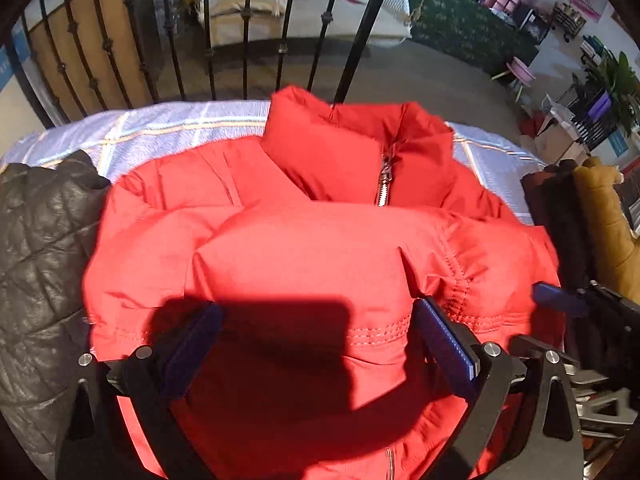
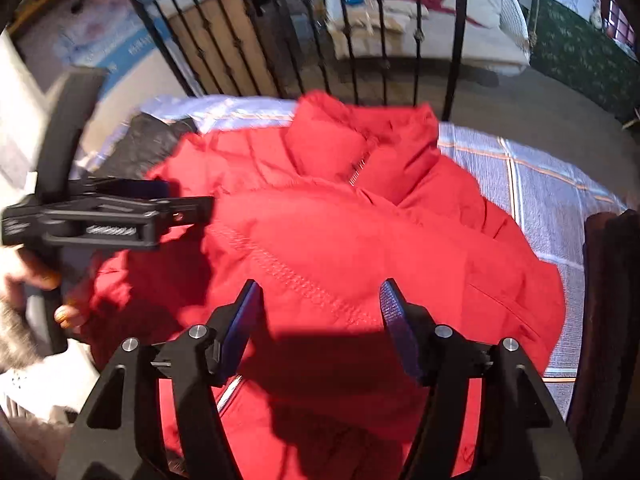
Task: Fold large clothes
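Your left tongs [image 1: 316, 332] point steeply down, blue pads spread wide, nothing pinched. Your right tongs [image 2: 320, 316] tilt down alongside, jaws parted and empty. Your left hand [image 2: 28, 280] grips its handle, fingers [image 2: 66, 314] curled round.

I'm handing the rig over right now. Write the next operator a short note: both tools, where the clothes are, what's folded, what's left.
Left tool: open, nothing gripped, pointing down over the near fold of the red jacket.
Right tool: open, nothing between the pads, also over the jacket.
Red jacket: on the checked bedsheet, zipped, collar toward the black iron railing, lower part folded up over the chest.
Black quilted coat lies to its left; brown and tan garments to its right.
Done: first fold on the red jacket, apparently.
Left: probably finishing the jacket, then the other garments.
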